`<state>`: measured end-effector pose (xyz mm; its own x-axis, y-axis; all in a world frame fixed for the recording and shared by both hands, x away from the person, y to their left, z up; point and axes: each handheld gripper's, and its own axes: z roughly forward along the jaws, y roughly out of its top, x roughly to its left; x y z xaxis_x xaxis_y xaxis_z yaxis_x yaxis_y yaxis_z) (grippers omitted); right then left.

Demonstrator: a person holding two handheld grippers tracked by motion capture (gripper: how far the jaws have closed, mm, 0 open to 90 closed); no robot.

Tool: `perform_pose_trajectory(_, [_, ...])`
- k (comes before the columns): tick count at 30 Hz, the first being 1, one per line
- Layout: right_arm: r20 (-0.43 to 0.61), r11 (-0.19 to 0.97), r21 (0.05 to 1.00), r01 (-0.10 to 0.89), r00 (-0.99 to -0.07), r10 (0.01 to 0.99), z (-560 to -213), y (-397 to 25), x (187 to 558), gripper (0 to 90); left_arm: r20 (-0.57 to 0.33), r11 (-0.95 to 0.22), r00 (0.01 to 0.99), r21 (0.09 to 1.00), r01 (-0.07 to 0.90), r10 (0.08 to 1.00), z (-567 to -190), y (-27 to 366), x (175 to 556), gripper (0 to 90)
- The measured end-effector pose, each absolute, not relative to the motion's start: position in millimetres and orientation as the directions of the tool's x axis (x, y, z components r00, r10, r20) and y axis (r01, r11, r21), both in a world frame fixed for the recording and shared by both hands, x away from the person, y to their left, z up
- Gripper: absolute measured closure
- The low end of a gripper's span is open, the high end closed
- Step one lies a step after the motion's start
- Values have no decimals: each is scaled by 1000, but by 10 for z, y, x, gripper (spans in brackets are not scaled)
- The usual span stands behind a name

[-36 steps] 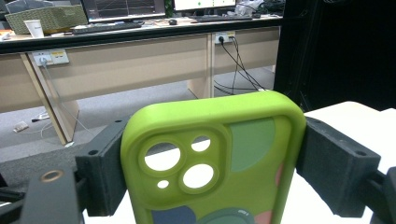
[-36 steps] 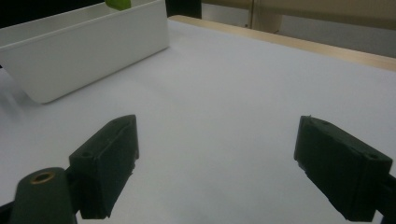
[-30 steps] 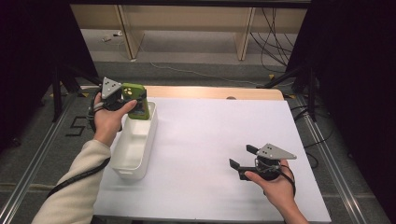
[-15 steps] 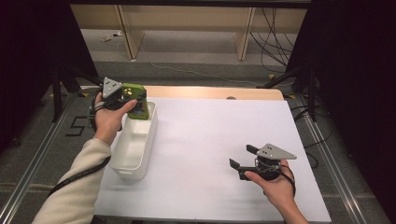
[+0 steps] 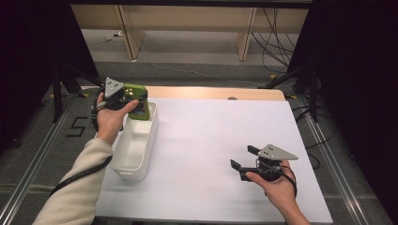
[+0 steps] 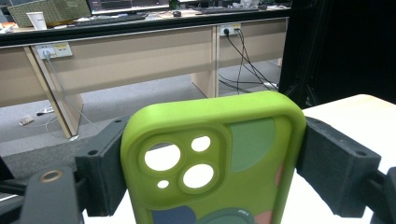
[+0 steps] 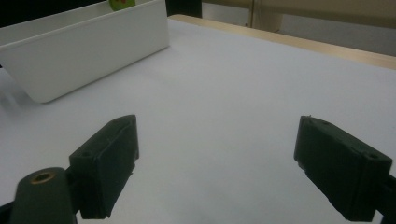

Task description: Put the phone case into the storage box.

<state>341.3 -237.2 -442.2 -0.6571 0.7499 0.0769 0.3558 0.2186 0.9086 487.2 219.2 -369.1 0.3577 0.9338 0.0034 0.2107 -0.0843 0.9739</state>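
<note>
A lime-green phone case (image 5: 139, 104) with camera cut-outs and coloured patches is held over the far end of a long white tray (image 5: 123, 159). My left gripper (image 5: 133, 102) is shut on it; in the left gripper view the case (image 6: 212, 163) stands upright, clamped by its two side edges between the black jaws. My right gripper (image 5: 244, 161) rests low over the white table sheet (image 5: 211, 140) at the near right, jaws wide apart with nothing between them. In the right gripper view the gripper (image 7: 215, 163) faces the tray (image 7: 84, 56), with a bit of the green case (image 7: 122, 3) above its rim.
The tray lies lengthwise along the sheet's left edge. A wooden table strip (image 5: 211, 93) runs along the far edge. Beyond it are desk legs and floor cables (image 5: 277, 33). Metal rails (image 5: 338, 168) flank the table.
</note>
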Motion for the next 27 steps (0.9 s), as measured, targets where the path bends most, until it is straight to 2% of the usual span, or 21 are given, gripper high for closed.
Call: perform_pose_trajectory(27, [77,219,908,357,-658,749,-4423,-2372,3413,151,-3,-80,355,972,220,935,-3739,2187,4940,171])
